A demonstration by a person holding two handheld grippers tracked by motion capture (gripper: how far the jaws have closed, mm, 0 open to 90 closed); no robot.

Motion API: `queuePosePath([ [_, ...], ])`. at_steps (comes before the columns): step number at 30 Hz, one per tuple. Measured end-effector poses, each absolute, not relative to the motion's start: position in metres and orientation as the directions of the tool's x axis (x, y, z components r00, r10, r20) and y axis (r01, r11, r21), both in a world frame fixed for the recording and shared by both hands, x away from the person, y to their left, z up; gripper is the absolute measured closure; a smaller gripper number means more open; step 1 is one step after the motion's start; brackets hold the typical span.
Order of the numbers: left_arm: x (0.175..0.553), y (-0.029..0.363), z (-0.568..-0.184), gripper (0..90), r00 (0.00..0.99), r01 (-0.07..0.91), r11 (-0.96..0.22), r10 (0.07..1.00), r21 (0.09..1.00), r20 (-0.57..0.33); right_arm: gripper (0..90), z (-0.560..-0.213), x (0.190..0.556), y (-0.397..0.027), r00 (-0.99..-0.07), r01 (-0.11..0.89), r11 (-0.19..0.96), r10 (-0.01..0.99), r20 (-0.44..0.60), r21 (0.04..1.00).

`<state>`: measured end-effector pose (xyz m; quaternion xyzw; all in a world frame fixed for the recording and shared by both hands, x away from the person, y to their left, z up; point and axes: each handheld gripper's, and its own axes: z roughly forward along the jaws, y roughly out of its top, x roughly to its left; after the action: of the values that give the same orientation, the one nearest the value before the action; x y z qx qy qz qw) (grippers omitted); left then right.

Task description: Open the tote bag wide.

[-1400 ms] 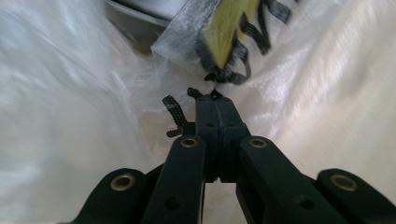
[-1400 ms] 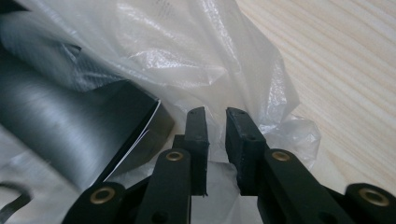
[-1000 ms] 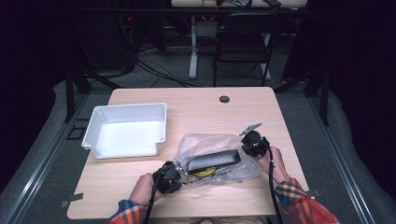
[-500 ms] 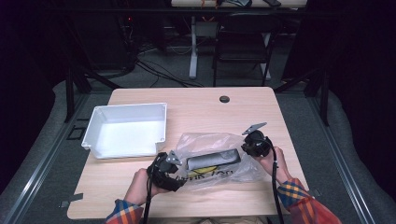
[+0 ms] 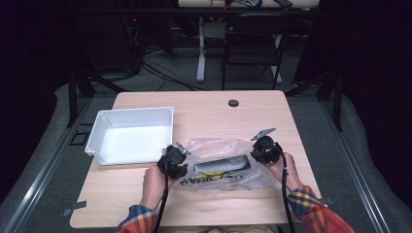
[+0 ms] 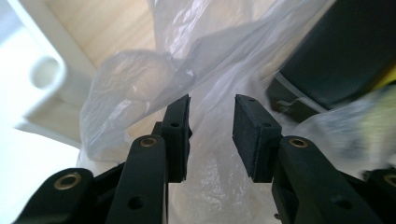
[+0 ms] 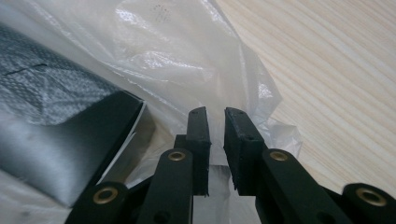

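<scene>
A clear plastic bag [image 5: 214, 145] with yellow print lies on the wooden table [image 5: 204, 109], and a flat black box [image 5: 222, 165] is inside it. My left gripper [image 5: 185, 162] is at the bag's left end. Its jaws [image 6: 212, 112] stand apart around loose film after closing part way, and the pads do not press. The black box [image 6: 341, 51] lies off to their right. My right gripper [image 5: 253, 156] is at the bag's right end. Its jaws [image 7: 215, 121] have just opened a narrow gap over the bag's edge, beside the black box [image 7: 60, 140].
A white tray [image 5: 133, 112] sits at the table's left, its corner [image 6: 46, 74] close to my left gripper. A small black round cap [image 5: 233, 103] lies near the far edge. Chairs and cables stand beyond the table.
My left gripper has moved away from the near edge toward the tray's corner and its jaws have come apart. The bag's left end has shifted. The right gripper's place is unchanged.
</scene>
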<state>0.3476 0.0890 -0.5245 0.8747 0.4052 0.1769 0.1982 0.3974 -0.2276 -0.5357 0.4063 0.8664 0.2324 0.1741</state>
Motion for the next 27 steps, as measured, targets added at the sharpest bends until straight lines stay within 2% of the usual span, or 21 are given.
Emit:
queuePosePath([
  [6, 0.354, 0.093, -0.537, 71.6, 0.608, 0.668, -0.598, 0.782, 0.442, 0.138, 82.5, -0.546, 0.402, -0.225, -0.593, 0.627, 0.591, 0.785, -0.181, 0.508],
  [10, 0.352, 0.093, -0.539, 71.2, 0.619, 0.664, -0.611, 0.773, 0.431, 0.141, 82.2, -0.547, 0.404, -0.228, -0.585, 0.639, 0.602, 0.785, -0.205, 0.479],
  [12, 0.350, 0.094, -0.536, 68.1, 0.632, 0.658, -0.617, 0.764, 0.433, 0.130, 81.0, -0.547, 0.403, -0.228, -0.585, 0.637, 0.595, 0.787, -0.194, 0.491],
  [19, 0.327, 0.104, -0.503, 46.3, 0.670, 0.623, -0.611, 0.739, 0.488, 0.071, 77.3, -0.530, 0.397, -0.238, -0.591, 0.622, 0.555, 0.795, -0.133, 0.552],
  [24, 0.314, 0.101, -0.484, 42.8, 0.712, 0.579, -0.614, 0.701, 0.536, 0.033, 75.8, -0.523, 0.393, -0.241, -0.597, 0.619, 0.547, 0.794, -0.115, 0.563],
  [27, 0.312, 0.096, -0.483, 42.5, 0.748, 0.548, -0.628, 0.664, 0.553, 0.012, 71.9, -0.520, 0.391, -0.243, -0.598, 0.616, 0.540, 0.795, -0.106, 0.573],
])
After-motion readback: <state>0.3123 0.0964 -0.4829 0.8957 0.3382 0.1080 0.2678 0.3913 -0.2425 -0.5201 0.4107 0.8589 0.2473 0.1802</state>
